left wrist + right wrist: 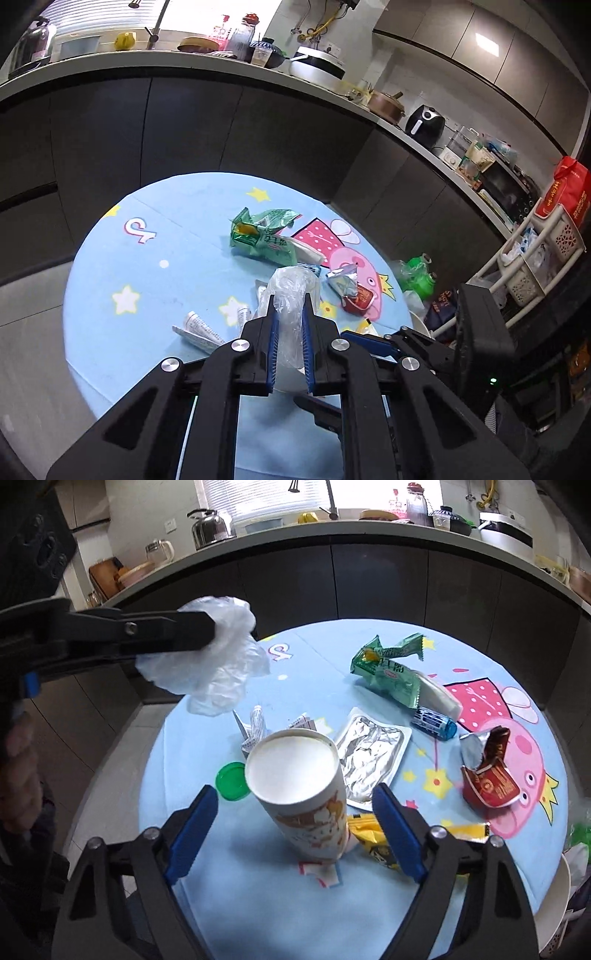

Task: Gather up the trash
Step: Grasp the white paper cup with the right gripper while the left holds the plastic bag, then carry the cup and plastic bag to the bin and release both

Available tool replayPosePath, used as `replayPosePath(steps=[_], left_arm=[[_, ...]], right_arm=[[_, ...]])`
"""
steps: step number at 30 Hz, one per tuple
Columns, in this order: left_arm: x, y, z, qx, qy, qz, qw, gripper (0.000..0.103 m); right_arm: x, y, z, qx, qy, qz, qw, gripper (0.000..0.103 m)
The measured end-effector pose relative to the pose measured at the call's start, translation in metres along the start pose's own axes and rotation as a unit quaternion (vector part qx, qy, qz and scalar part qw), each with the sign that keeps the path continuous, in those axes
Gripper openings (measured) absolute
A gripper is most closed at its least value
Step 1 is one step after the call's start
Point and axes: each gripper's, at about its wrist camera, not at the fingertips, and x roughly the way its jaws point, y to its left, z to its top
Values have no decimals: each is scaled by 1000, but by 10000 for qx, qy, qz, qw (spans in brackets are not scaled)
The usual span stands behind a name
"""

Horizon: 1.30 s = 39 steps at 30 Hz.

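Pinching a crumpled clear plastic bag (290, 295), the left gripper (289, 314) hangs above the counter (480, 657). Beside it, the right gripper (295, 812) stands apart around the upright paper cup (299, 786), pads not touching.

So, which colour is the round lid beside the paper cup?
Green; the right wrist view shows it best, left of the cup.

A round table (229, 904) wears a light-blue cartoon cloth with yellow stars and a pink pig. On it: a crumpled green wrapper (388, 664), a red foil packet (491, 775), a green plastic lid (231, 781), a white paper cup with orange print (306, 794).
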Motion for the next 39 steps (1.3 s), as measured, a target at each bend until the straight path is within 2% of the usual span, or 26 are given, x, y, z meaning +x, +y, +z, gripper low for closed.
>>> replayPosePath(steps=[4, 6, 14, 23, 30, 39], left_arm=[[2, 4, -2, 27, 19, 124, 9999, 10], [2, 5, -2, 33, 24, 133, 9999, 10], [-4, 3, 0, 36, -34, 177, 9998, 10], [-15, -18, 3, 246, -144, 158, 9995, 11], [-7, -48, 7, 519, -92, -20, 9986, 11], [39, -121, 9, 1156, 244, -346, 9924, 11]], right_arm=[[11, 0, 2, -48, 86, -39, 9999, 73], [14, -1, 2, -34, 117, -8, 9999, 57], [3, 5, 5, -91, -53, 30, 9999, 56], [-37, 0, 8, 91, -523, -9, 9986, 56], [-89, -27, -3, 497, -988, -393, 9931, 56], [-147, -83, -44, 1257, -1372, -1184, 9754, 56]])
